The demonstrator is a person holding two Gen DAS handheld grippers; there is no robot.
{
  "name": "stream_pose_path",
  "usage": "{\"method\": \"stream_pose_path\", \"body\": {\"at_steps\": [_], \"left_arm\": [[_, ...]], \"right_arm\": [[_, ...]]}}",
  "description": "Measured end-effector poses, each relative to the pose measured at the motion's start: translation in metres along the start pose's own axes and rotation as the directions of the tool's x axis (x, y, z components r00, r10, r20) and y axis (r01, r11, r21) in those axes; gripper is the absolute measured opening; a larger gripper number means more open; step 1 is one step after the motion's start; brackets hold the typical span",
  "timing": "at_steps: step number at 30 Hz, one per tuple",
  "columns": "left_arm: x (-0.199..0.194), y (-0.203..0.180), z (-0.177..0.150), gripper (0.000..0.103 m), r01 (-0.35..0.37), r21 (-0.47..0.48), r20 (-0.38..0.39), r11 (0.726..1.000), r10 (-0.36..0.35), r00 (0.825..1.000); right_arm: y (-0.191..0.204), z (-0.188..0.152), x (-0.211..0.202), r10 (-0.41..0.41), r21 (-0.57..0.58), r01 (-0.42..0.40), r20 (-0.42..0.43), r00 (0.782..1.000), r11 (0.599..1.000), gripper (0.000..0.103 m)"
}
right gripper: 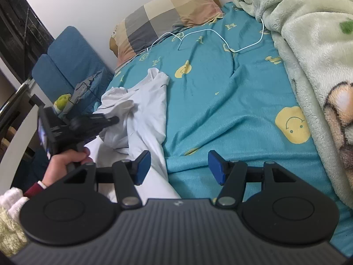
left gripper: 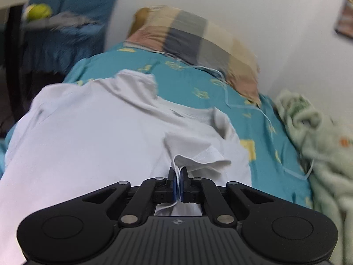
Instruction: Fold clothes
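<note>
A white garment (left gripper: 92,132) lies crumpled on the teal bedsheet (left gripper: 198,84). My left gripper (left gripper: 178,175) is shut on a fold of its hemmed edge, and the cloth pokes up between the blue pads. In the right wrist view the same white garment (right gripper: 141,114) lies at the left of the bed, and the left gripper (right gripper: 112,120), held by a hand (right gripper: 64,161), reaches into it. My right gripper (right gripper: 178,167) hangs open over the garment's lower edge and the bedsheet (right gripper: 220,101), nothing between its blue pads (right gripper: 142,165).
A checked pillow (right gripper: 163,15) lies at the head of the bed against the white wall. A white cable (right gripper: 211,32) runs across the sheet. A pale green fleece blanket (right gripper: 313,50) is piled along the right. A blue chair (right gripper: 70,61) with clutter stands left of the bed.
</note>
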State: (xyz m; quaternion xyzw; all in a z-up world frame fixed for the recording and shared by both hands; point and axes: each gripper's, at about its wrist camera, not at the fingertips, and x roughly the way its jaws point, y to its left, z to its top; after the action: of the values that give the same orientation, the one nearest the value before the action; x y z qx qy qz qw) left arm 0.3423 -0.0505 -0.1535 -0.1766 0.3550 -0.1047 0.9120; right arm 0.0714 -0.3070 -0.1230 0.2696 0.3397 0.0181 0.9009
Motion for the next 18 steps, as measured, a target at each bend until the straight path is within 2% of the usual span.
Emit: {"method": "stream_pose_path", "body": {"at_steps": [3, 7, 9, 10, 11, 14, 18], "left_arm": [[0.003, 0.025, 0.007, 0.003, -0.120, -0.081, -0.018, 0.989, 0.119, 0.993], [0.004, 0.040, 0.016, 0.006, -0.152, -0.139, -0.063, 0.979, 0.144, 0.988], [-0.002, 0.041, 0.019, 0.019, -0.160, -0.154, -0.069, 0.975, 0.150, 0.986], [-0.010, 0.039, 0.019, 0.030, -0.162, -0.148, -0.062, 0.976, 0.154, 0.986], [-0.019, 0.036, 0.019, 0.035, -0.164, -0.141, -0.056, 0.976, 0.157, 0.986], [-0.051, 0.024, 0.015, 0.044, -0.161, -0.093, -0.049, 0.983, 0.157, 0.986], [-0.110, 0.005, -0.005, 0.055, -0.107, -0.027, -0.032, 0.994, 0.107, 0.994]], "right_arm": [[0.000, 0.000, 0.001, 0.006, -0.003, -0.006, -0.001, 1.000, 1.000, 0.060], [0.002, 0.000, 0.004, 0.010, -0.014, -0.010, -0.009, 1.000, 1.000, 0.060], [0.005, 0.000, 0.004, 0.008, -0.033, -0.008, -0.005, 1.000, 0.999, 0.060], [0.005, 0.000, 0.003, 0.009, -0.038, -0.010, -0.003, 1.000, 0.999, 0.060], [0.006, 0.000, 0.003, 0.012, -0.043, -0.012, 0.000, 1.000, 0.999, 0.060], [0.009, 0.001, -0.003, 0.015, -0.062, -0.014, 0.018, 1.000, 0.998, 0.060], [0.011, 0.004, -0.017, 0.038, -0.077, -0.035, 0.043, 0.998, 0.996, 0.060]]}}
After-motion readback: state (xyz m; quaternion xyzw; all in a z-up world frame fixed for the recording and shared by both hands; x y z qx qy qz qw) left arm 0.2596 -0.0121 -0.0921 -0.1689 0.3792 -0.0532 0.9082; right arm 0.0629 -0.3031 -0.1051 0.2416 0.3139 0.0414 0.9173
